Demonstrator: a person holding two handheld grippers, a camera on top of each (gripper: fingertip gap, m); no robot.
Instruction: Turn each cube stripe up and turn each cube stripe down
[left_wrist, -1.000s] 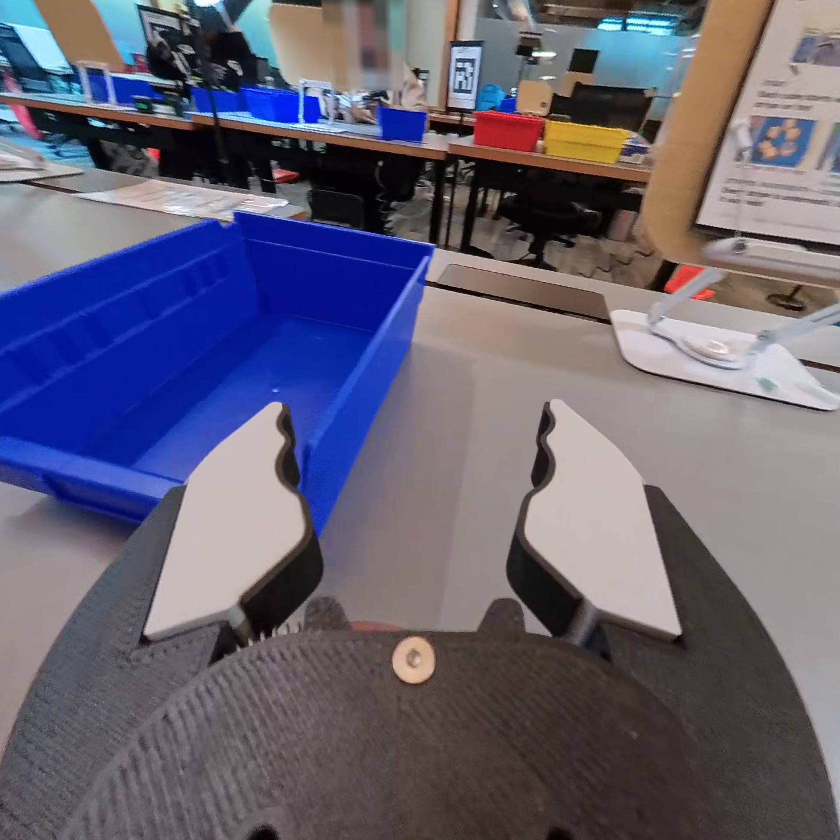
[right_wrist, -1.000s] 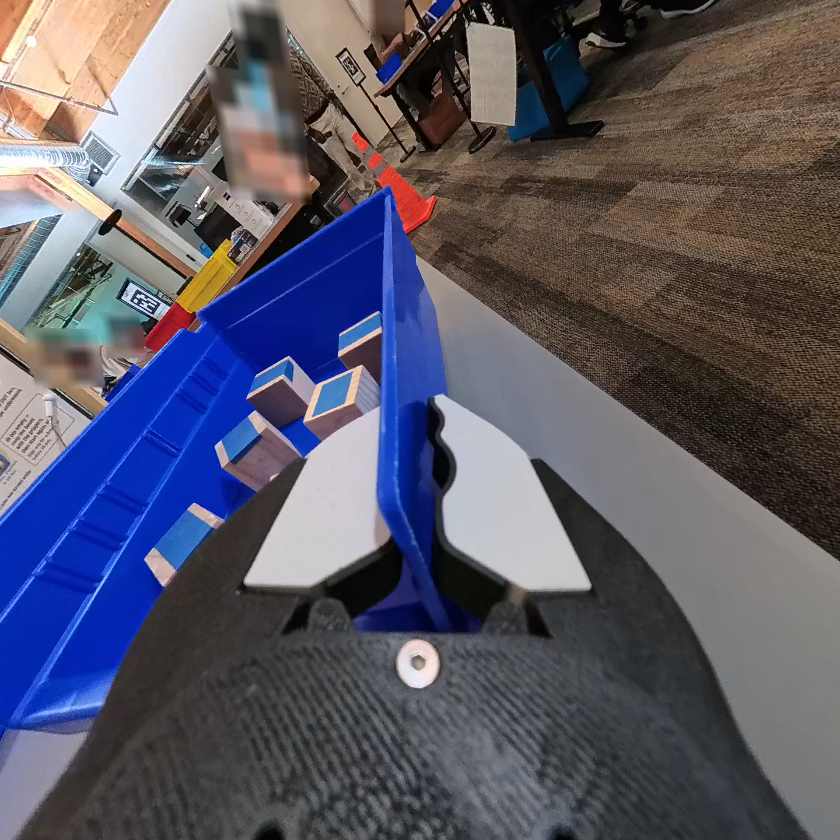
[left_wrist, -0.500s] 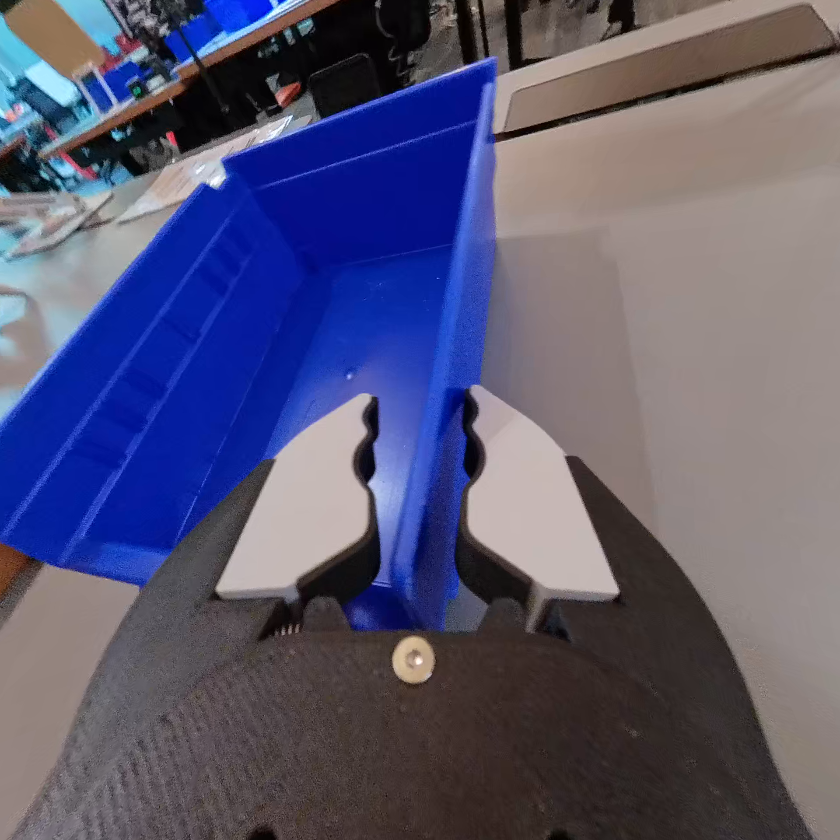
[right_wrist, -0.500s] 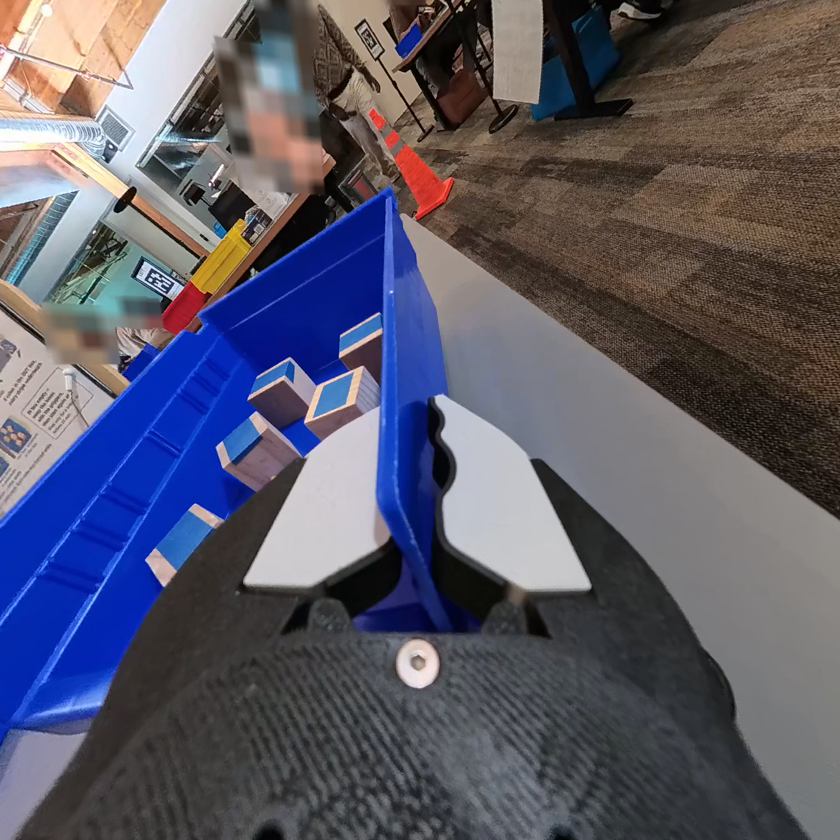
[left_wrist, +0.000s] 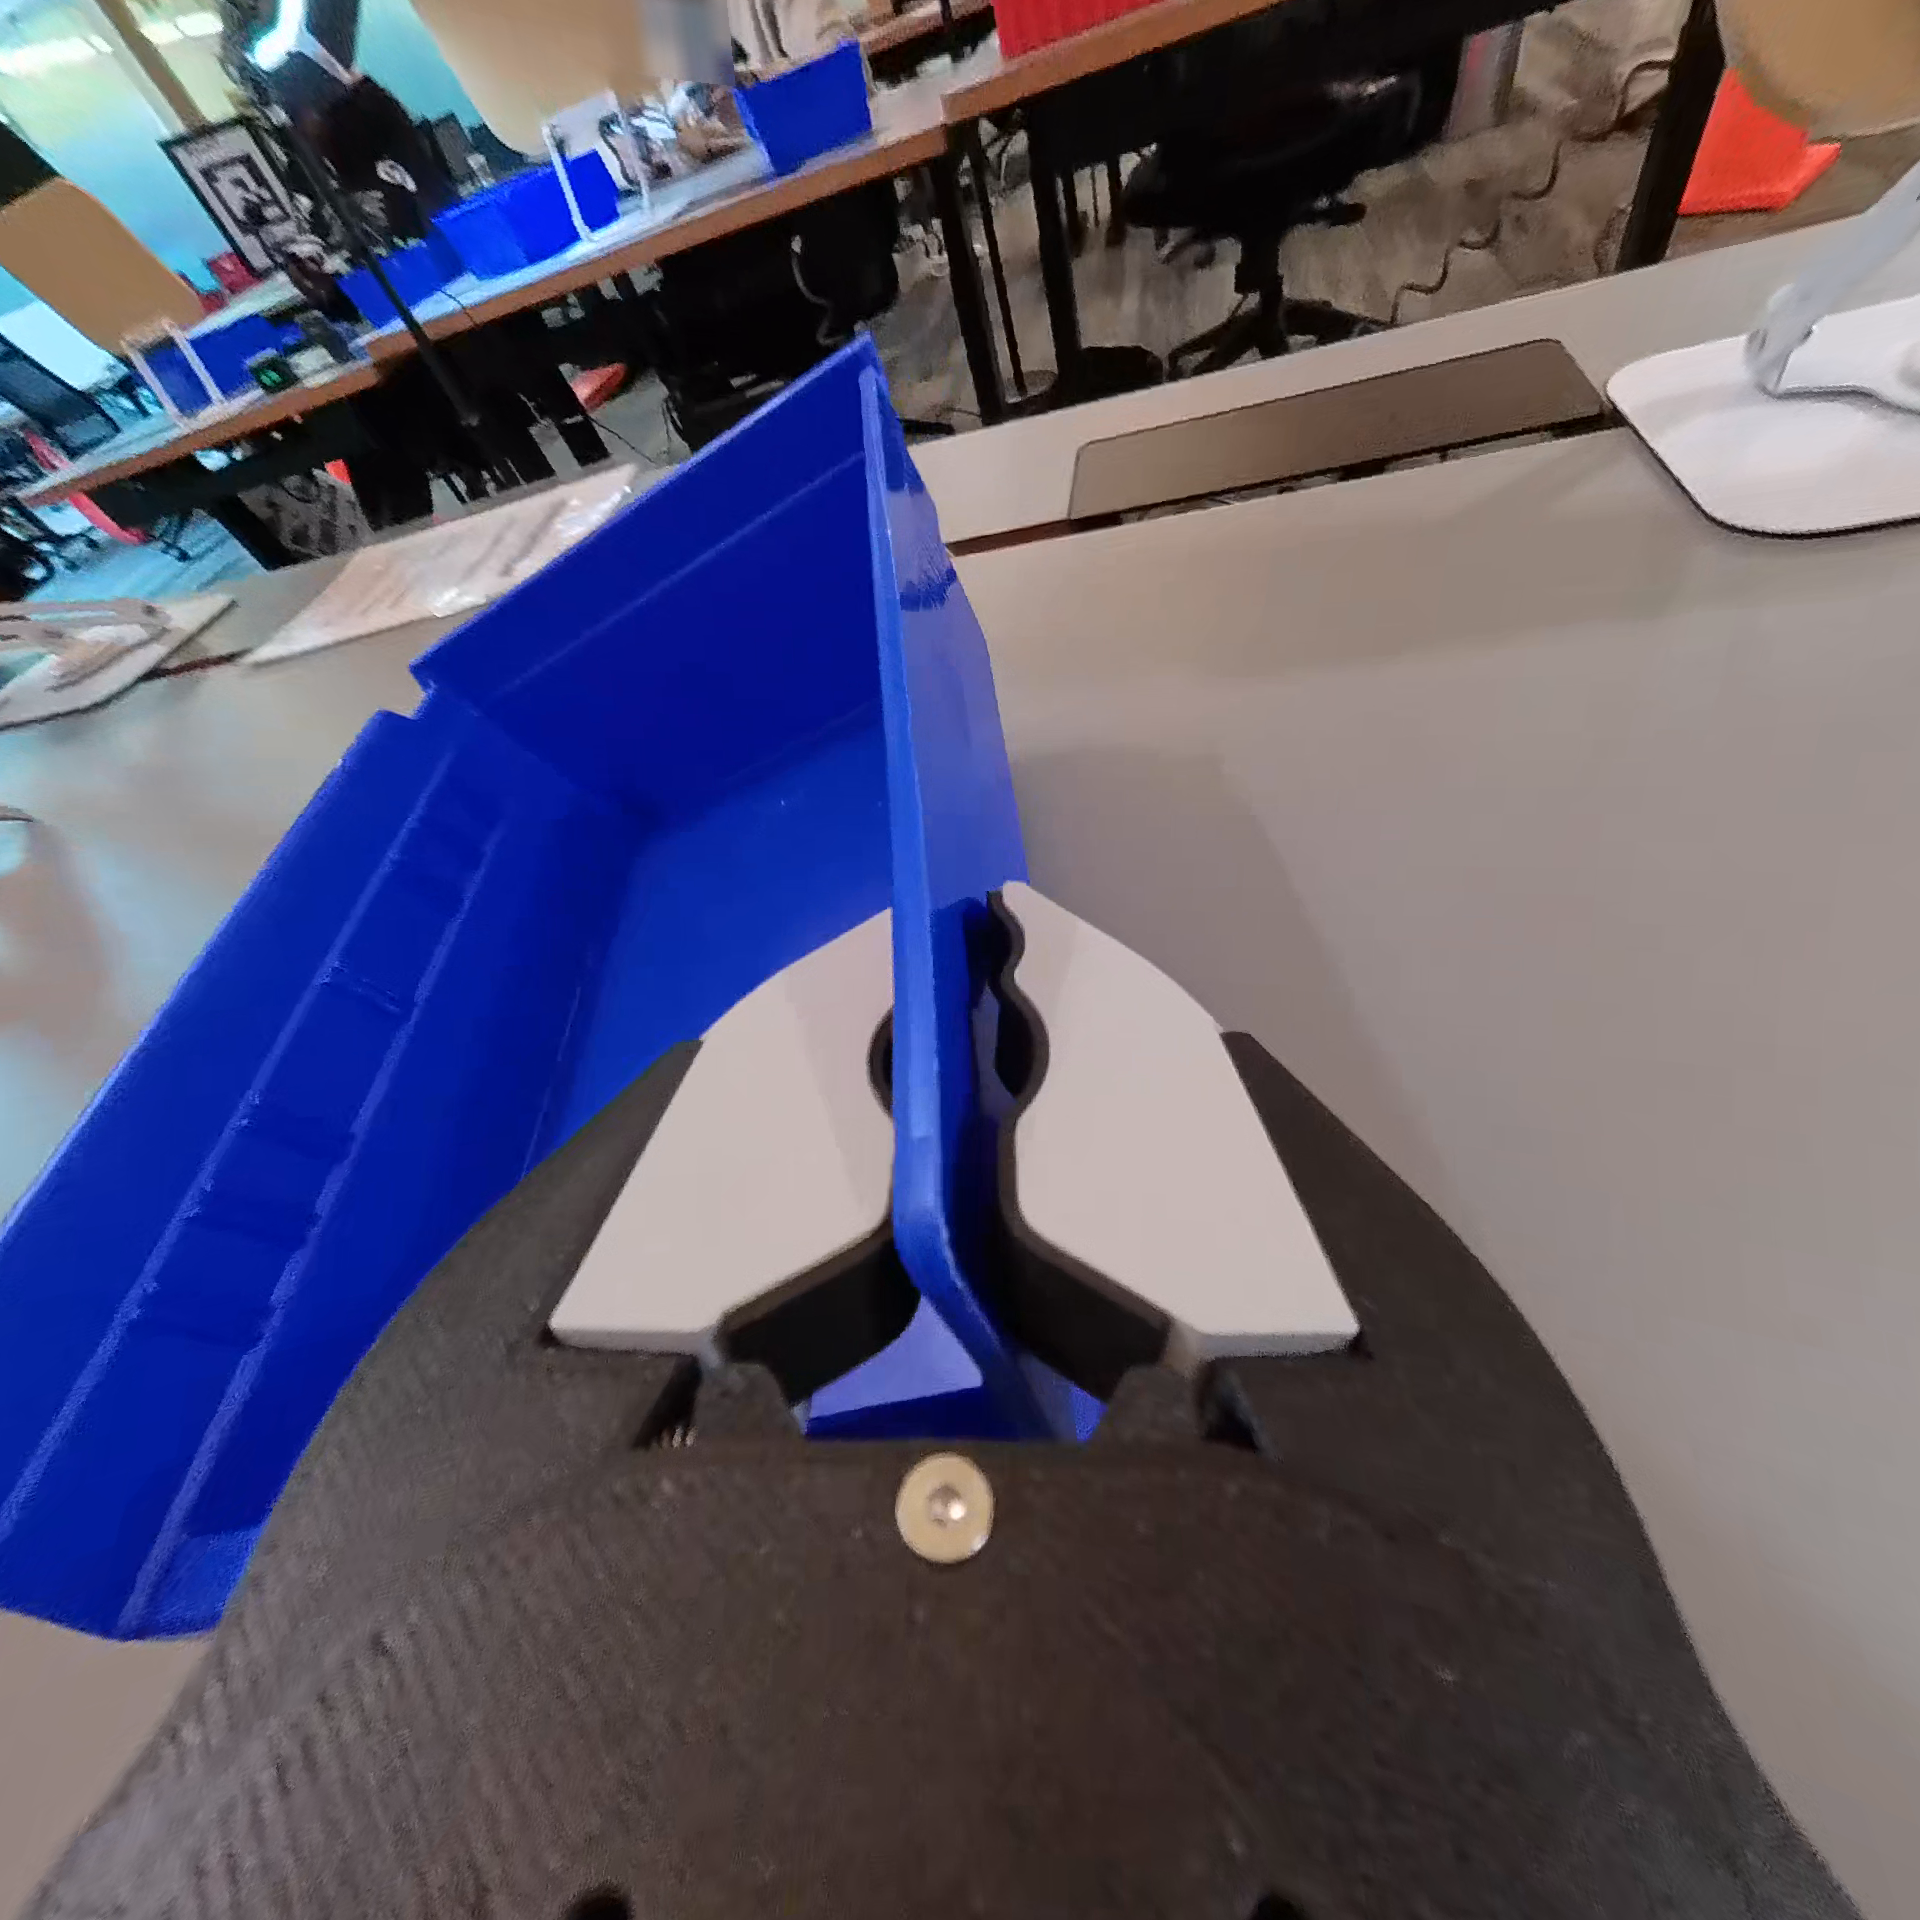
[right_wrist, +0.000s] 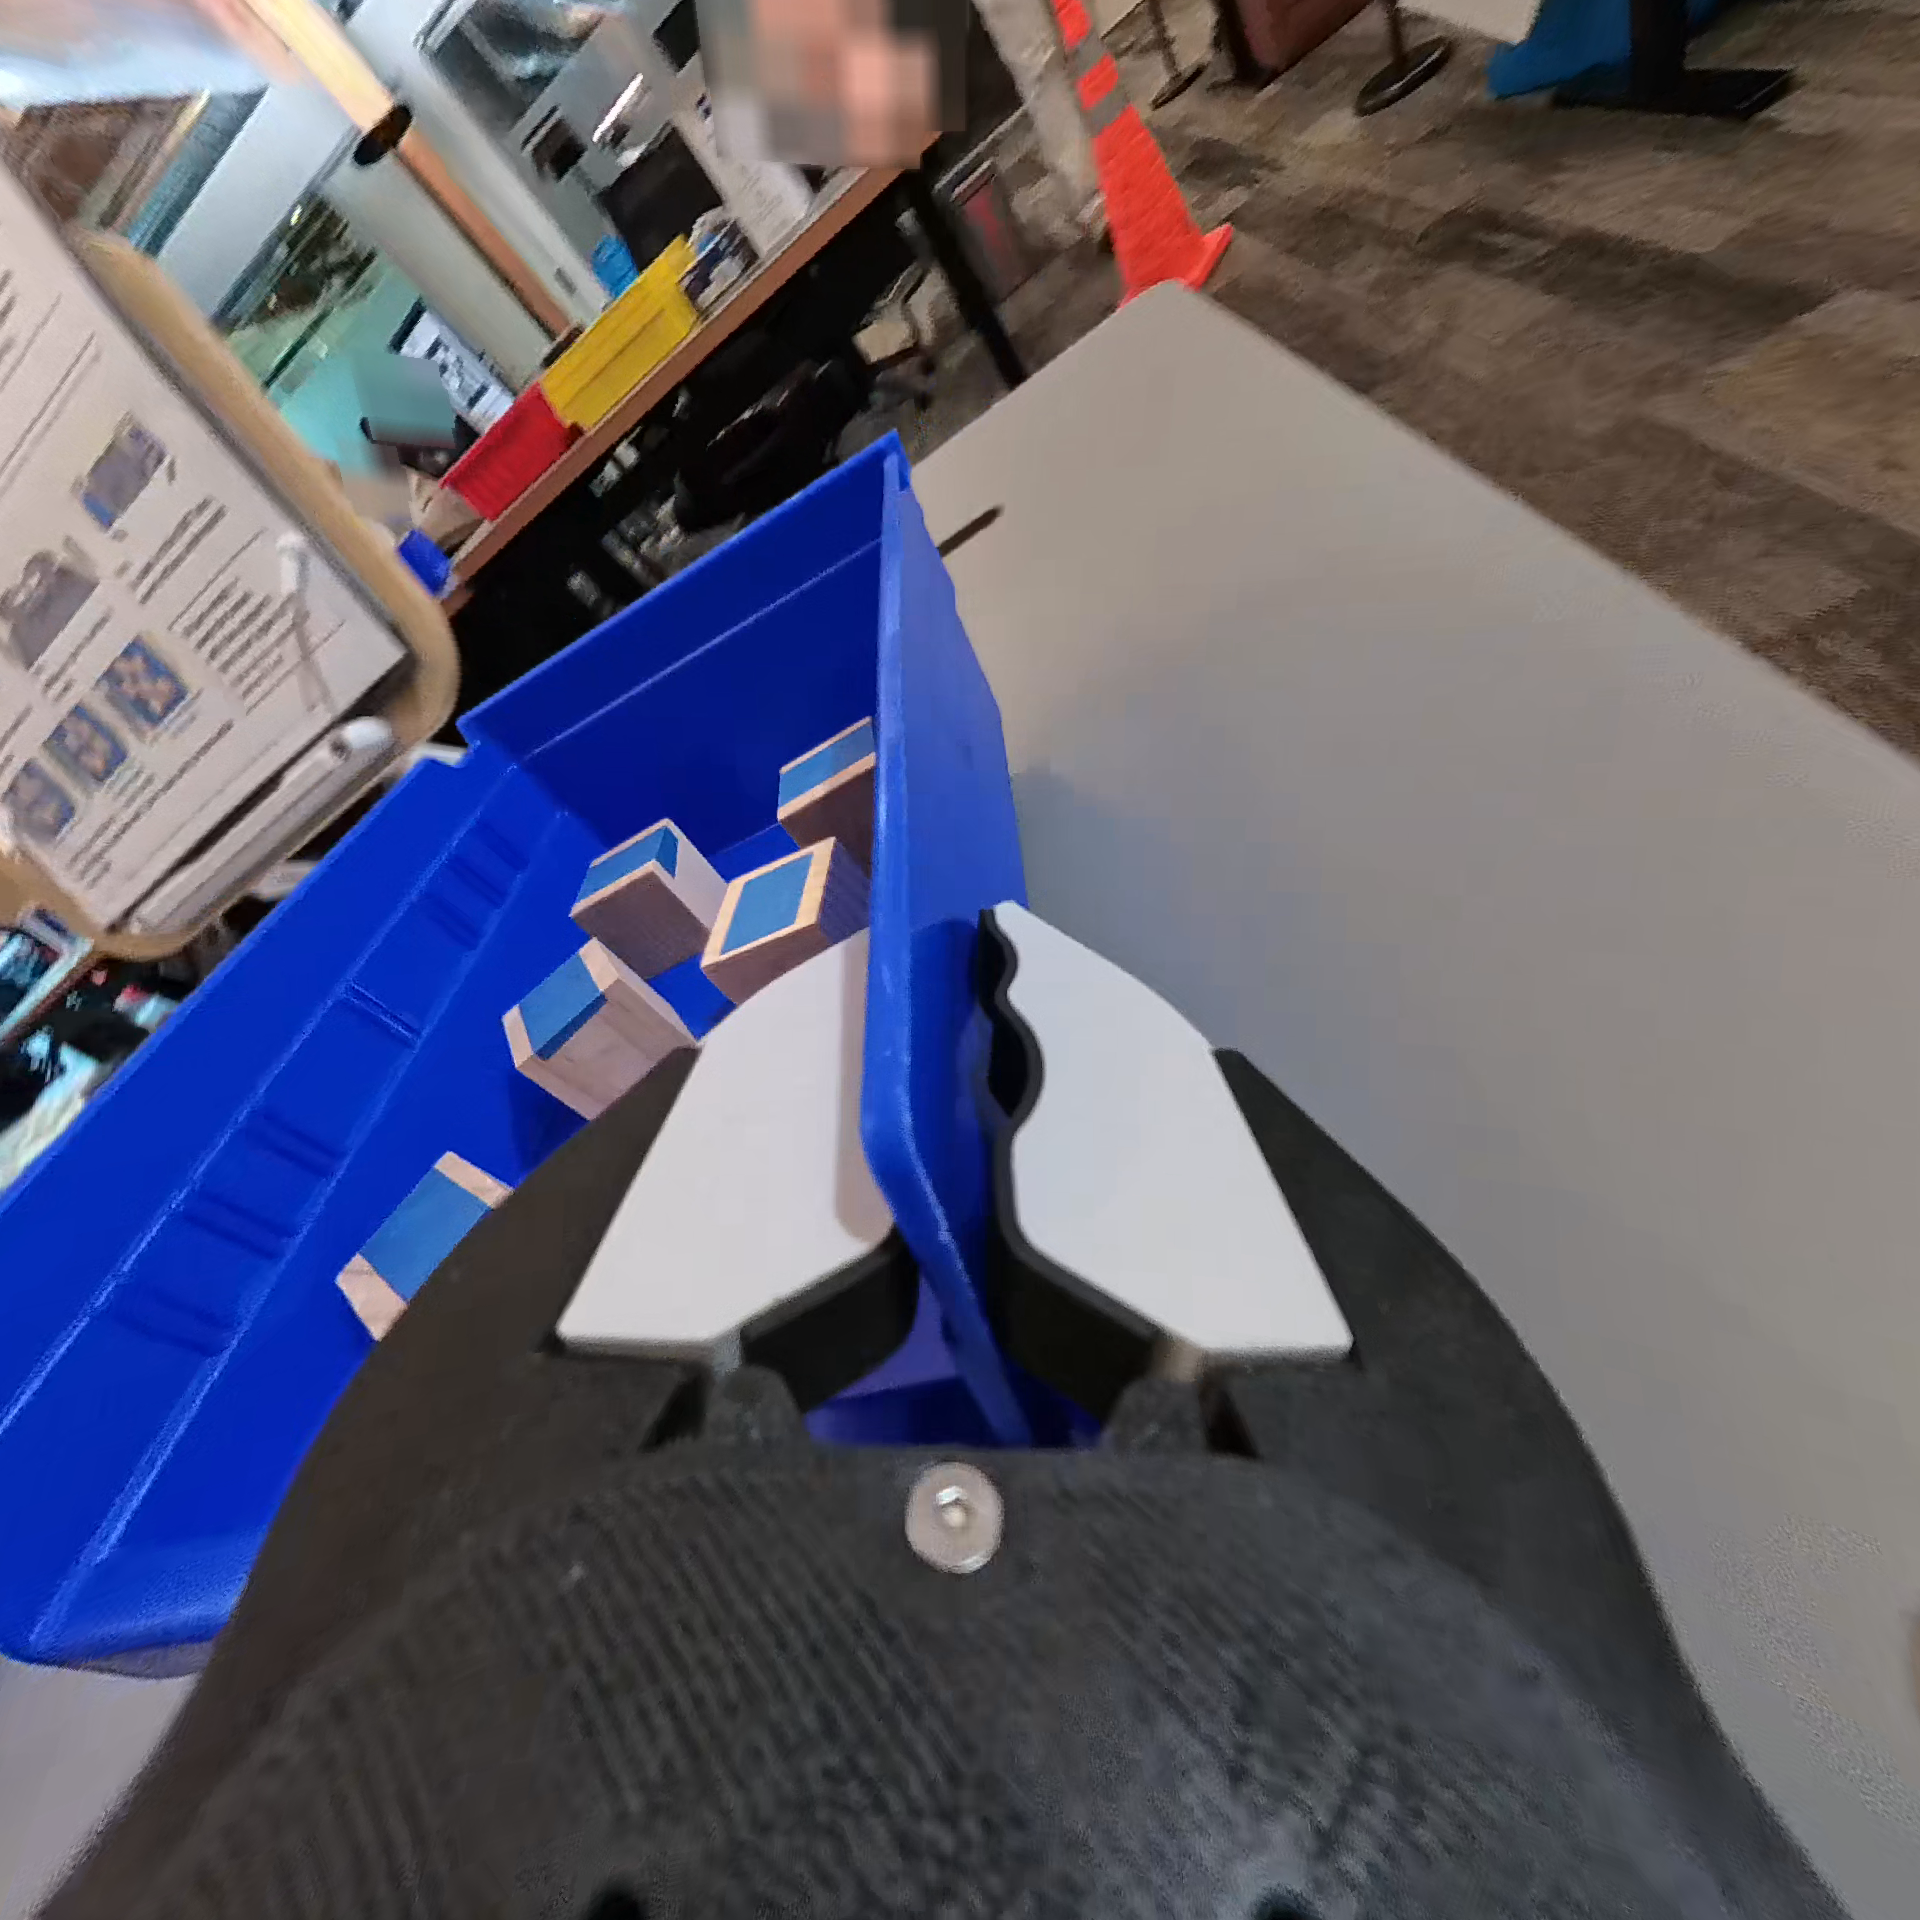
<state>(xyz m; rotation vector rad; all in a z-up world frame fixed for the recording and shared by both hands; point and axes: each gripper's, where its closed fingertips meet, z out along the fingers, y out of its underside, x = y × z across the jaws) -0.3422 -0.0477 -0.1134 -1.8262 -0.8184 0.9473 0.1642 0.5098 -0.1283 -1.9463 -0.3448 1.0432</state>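
Wooden cubes with blue taped faces (right_wrist: 769, 914) sit loose in the blue plastic bin (right_wrist: 312, 1122) your right gripper (right_wrist: 925, 1049) has clamped by its wall. Your left gripper (left_wrist: 940, 1049) just closed on the empty blue bin (left_wrist: 665, 665), so looks like a pour's coming.

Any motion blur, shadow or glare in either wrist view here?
Left wrist view: background desks smeared, blue bin sharp, soft shadow on the table. Right wrist view: poster and floor streaked, cubes fairly crisp; no harsh glare.
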